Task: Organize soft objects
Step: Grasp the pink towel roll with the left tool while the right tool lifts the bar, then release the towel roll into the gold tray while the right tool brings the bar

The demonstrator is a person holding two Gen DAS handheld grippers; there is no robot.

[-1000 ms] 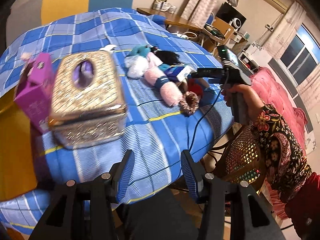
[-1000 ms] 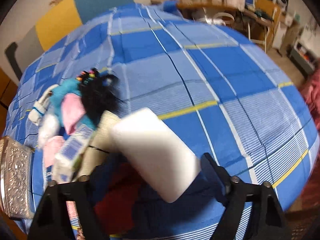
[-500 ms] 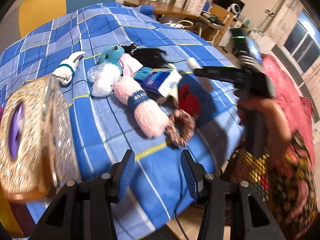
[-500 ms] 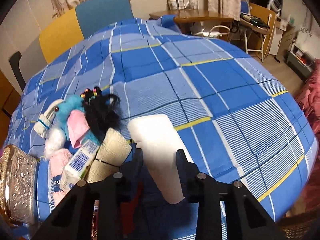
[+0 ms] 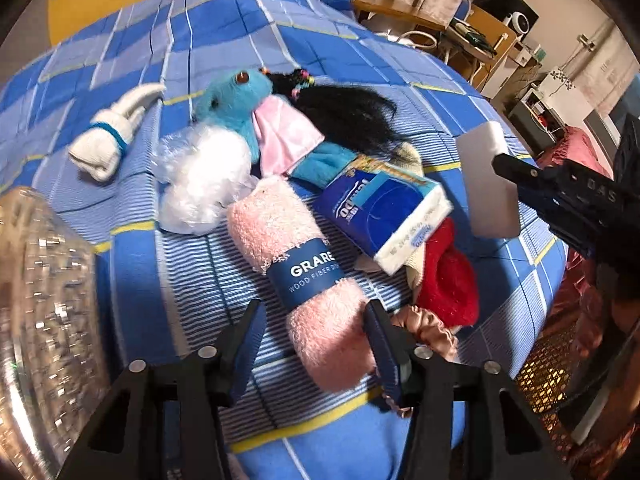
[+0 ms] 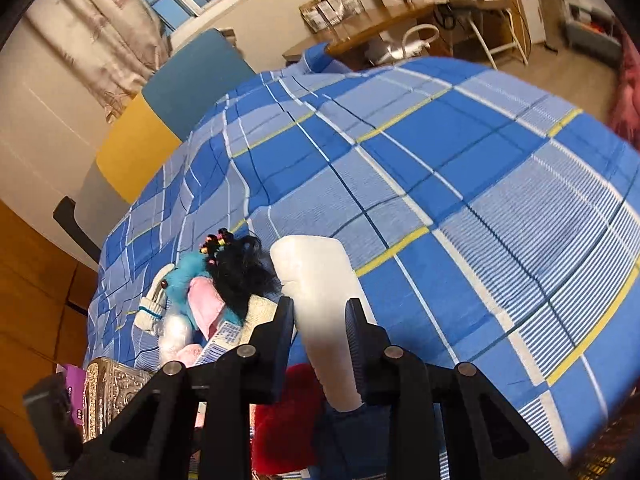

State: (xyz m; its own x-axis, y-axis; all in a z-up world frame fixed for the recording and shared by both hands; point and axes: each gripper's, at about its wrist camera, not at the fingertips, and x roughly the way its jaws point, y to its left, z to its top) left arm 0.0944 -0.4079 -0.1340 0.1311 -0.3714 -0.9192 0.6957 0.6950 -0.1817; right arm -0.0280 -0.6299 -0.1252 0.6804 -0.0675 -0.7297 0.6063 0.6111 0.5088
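We see right gripper (image 6: 320, 312) clamped on the white sponge (image 6: 320, 300), jaws just closing, above the blue checked bedspread (image 6: 440, 200) | left gripper (image 5: 314, 338) spread, just widening, straddling the pink towel roll (image 5: 304, 276) lying there.

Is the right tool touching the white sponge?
Touching. The right wrist view shows the right tool with both fingers pressed against the white sponge.

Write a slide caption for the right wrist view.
Right gripper shut on a white sponge block above the blue plaid bedspread.
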